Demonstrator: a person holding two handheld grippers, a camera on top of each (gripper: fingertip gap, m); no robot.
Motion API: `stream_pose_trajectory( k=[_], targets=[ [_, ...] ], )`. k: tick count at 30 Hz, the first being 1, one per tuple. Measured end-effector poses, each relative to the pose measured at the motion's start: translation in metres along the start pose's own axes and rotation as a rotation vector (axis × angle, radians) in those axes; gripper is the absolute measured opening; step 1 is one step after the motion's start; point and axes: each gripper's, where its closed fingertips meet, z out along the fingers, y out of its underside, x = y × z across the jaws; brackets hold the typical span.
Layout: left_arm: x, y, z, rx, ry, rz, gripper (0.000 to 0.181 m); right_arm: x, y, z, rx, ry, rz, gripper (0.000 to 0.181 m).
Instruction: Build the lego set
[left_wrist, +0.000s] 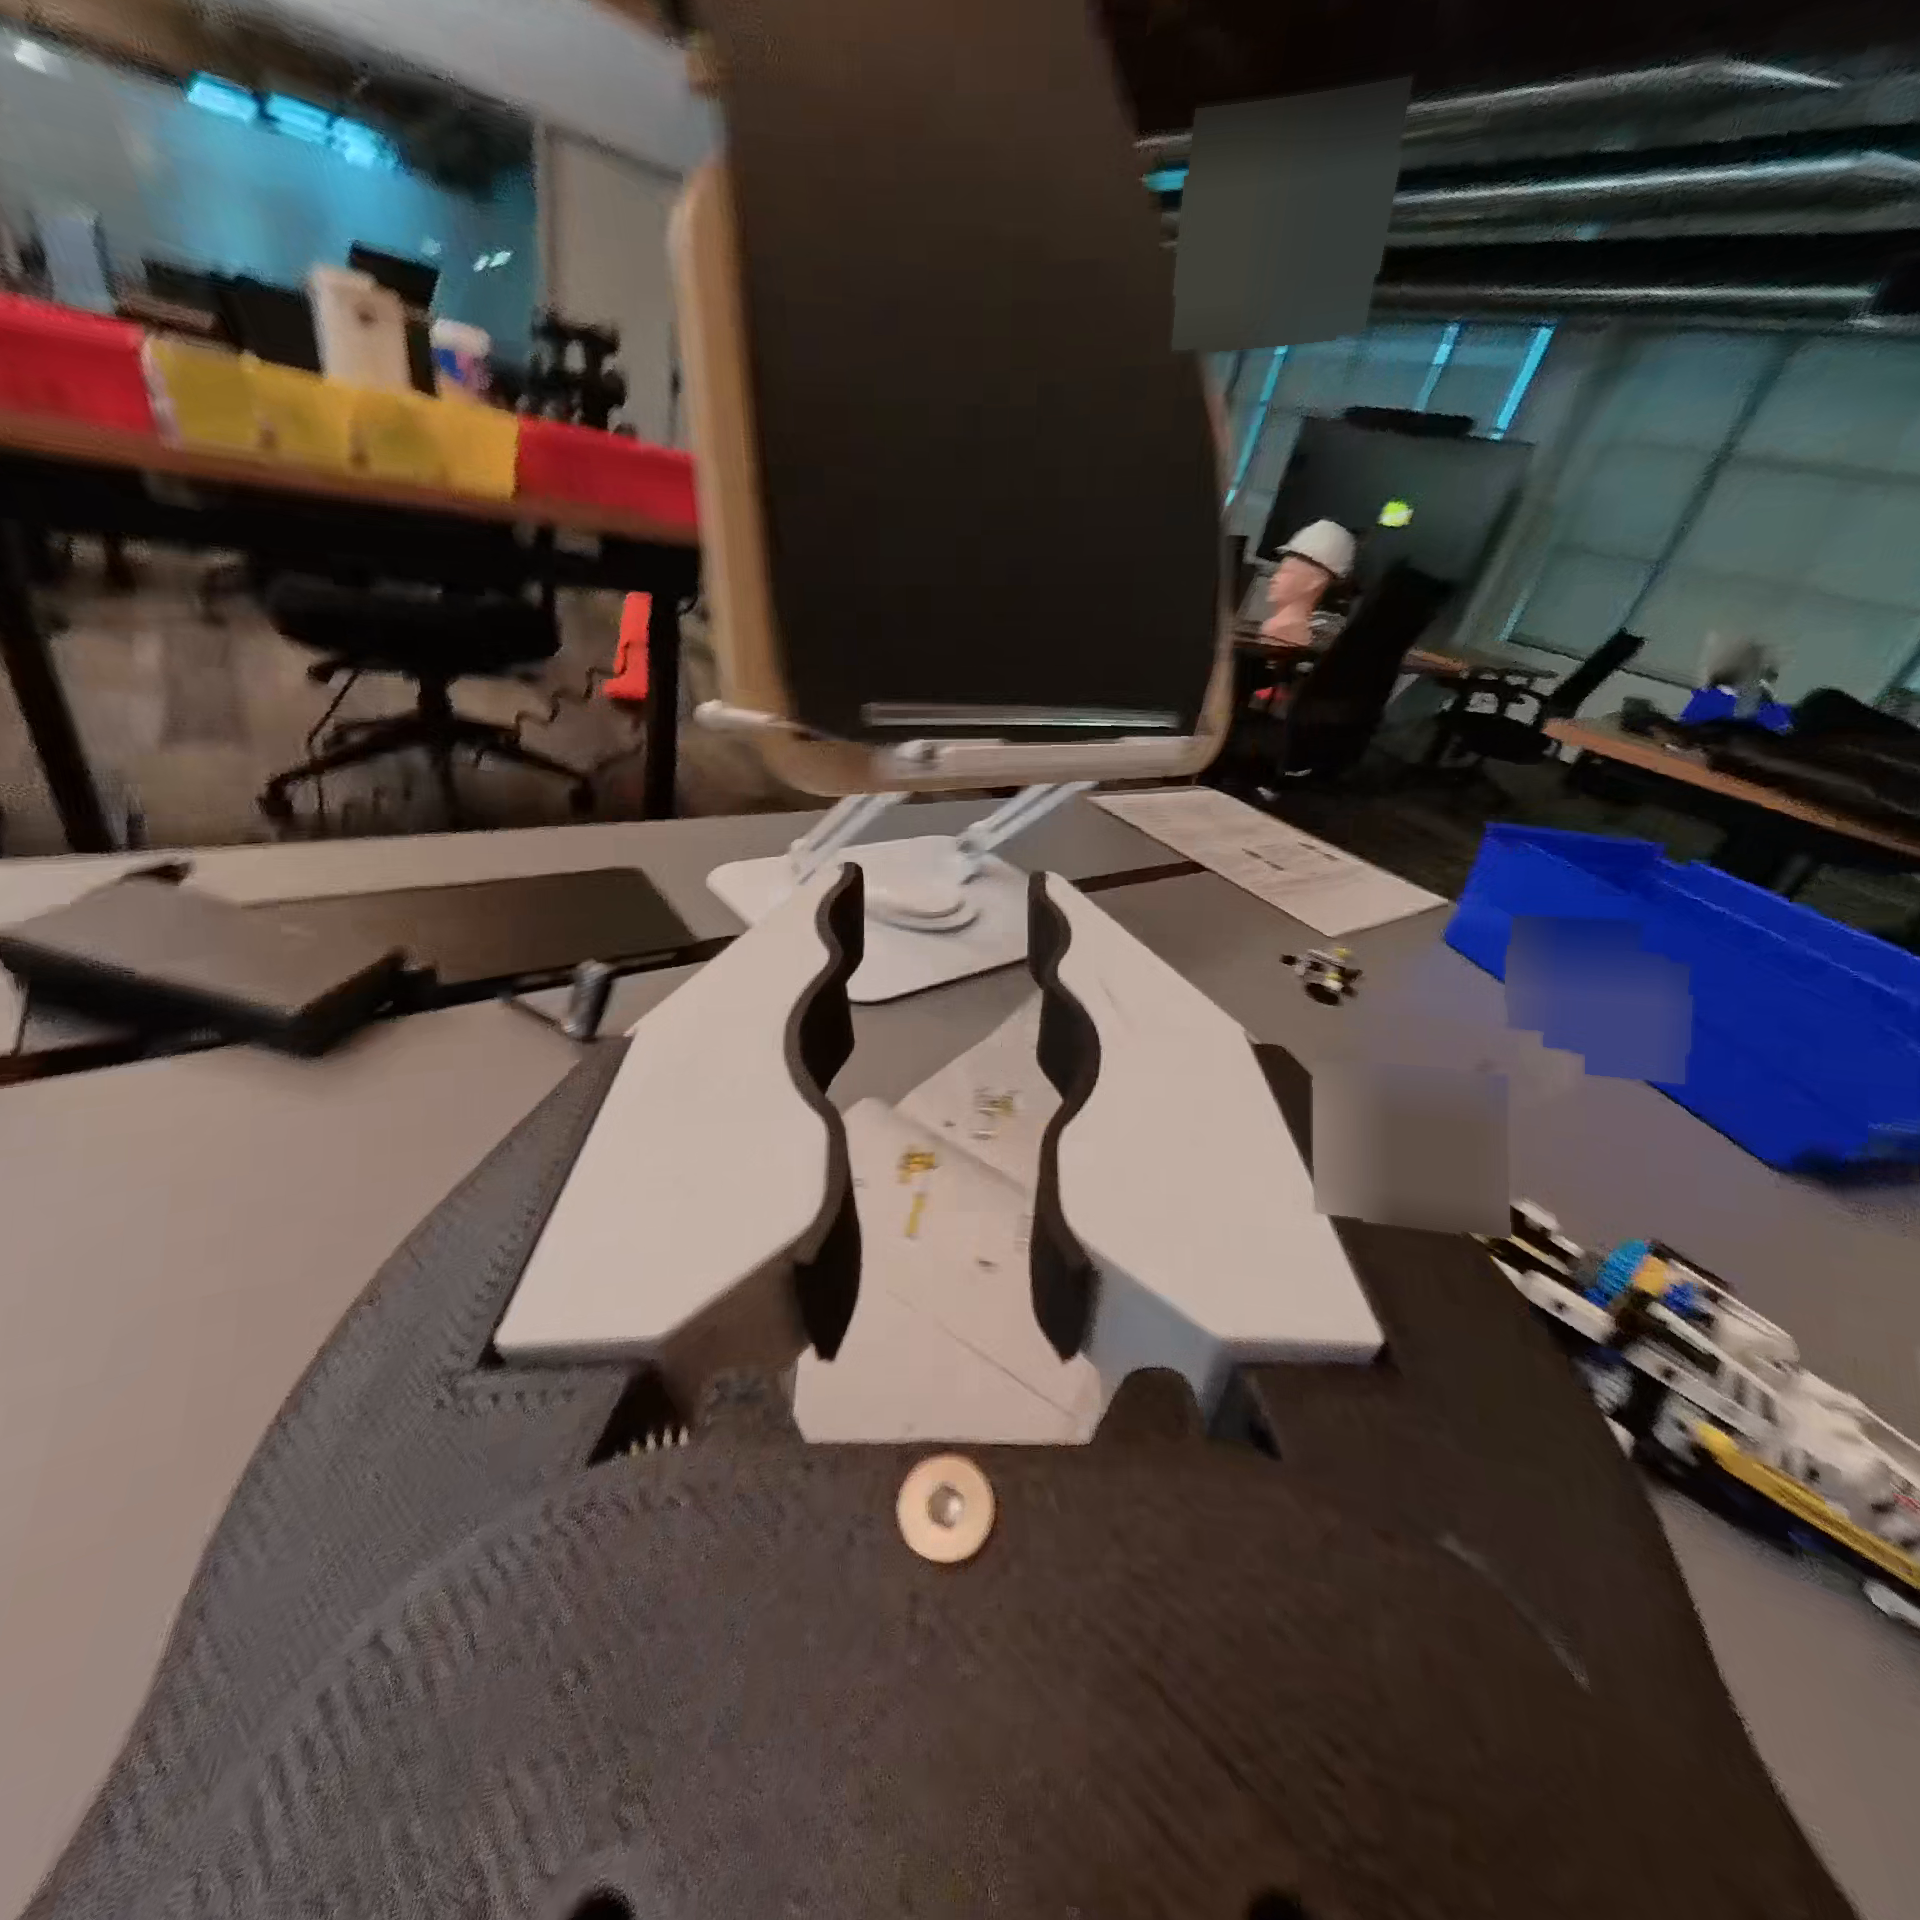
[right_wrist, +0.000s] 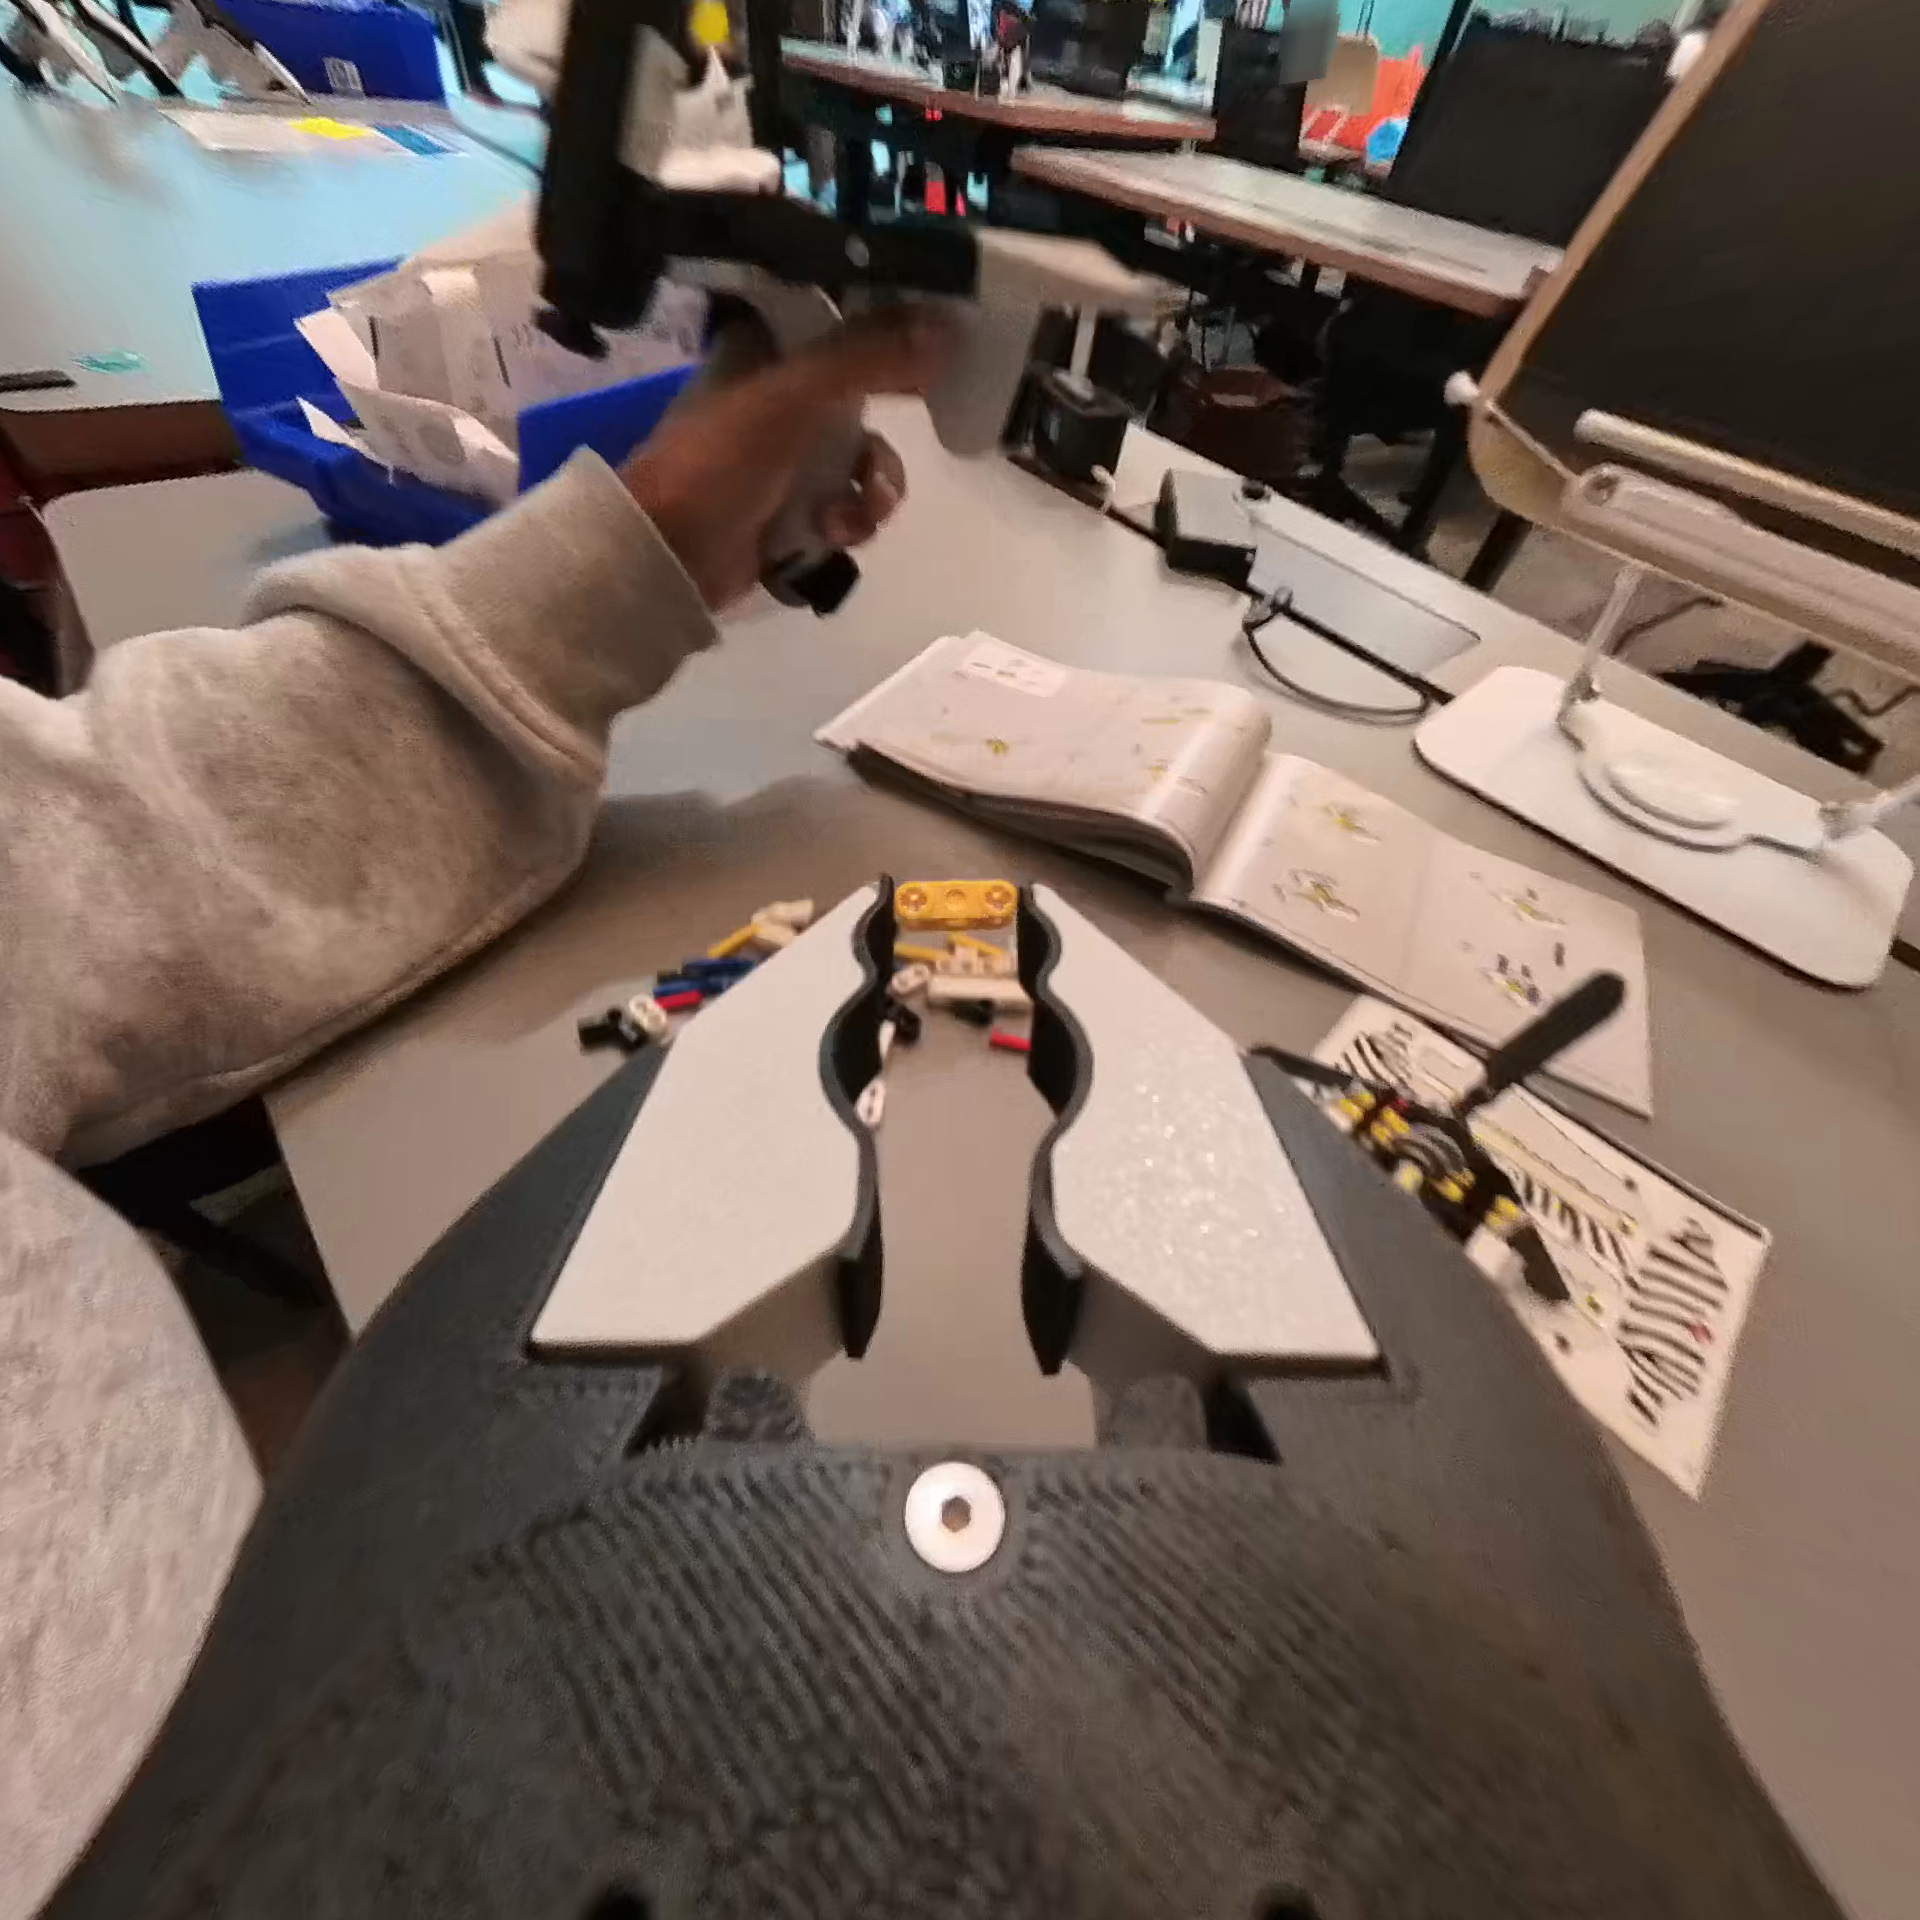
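My right gripper (right_wrist: 954, 906) is shut on a yellow three-hole lego beam (right_wrist: 954, 902), held flat across its tips just above the table. Under and left of it lies a pile of small loose lego pieces (right_wrist: 727, 982) in white, black, blue, red and yellow. My left gripper (left_wrist: 943, 904) is open and empty, above the open instruction booklet (left_wrist: 935, 1195). In the right wrist view a hand (right_wrist: 769, 468) in a grey sleeve holds the left gripper raised and blurred. A partly built white, black and yellow lego model (left_wrist: 1704, 1382) lies at the right.
A tablet on a white stand (left_wrist: 966, 416) stands close ahead of the left gripper; its base (right_wrist: 1662, 831) is at the right. The booklet (right_wrist: 1247, 831), a sticker sheet (right_wrist: 1621, 1278) bearing a small black-yellow assembly (right_wrist: 1434, 1143), and a blue bin (right_wrist: 416, 457) (left_wrist: 1683, 997) surround the pile. My right fingertips sit around 25 cm from my left ones.
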Motion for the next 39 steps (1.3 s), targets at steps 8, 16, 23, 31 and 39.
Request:
stream_pose_trajectory(
  k=[8,16,23,31,39],
  targets=[
    [0.084,0.073,-0.073,-0.116,-0.043,0.001,0.026,-0.049,0.071,-0.012,-0.231,-0.052,0.013,0.021],
    [0.037,0.075,-0.097,-0.134,-0.186,0.089,0.022,-0.047,0.11,0.006,-0.378,0.106,-0.043,0.022],
    [0.012,0.078,-0.082,-0.099,-0.239,-0.028,0.009,-0.043,0.093,0.015,-0.357,0.12,0.039,0.04],
    [0.012,0.079,-0.093,-0.086,-0.26,0.054,0.008,0.038,0.067,0.062,-0.6,0.035,-0.093,0.008],
    [0.013,0.079,-0.093,-0.082,-0.239,0.038,0.01,0.042,0.103,0.099,-0.854,-0.124,-0.095,0.012]
  ],
)
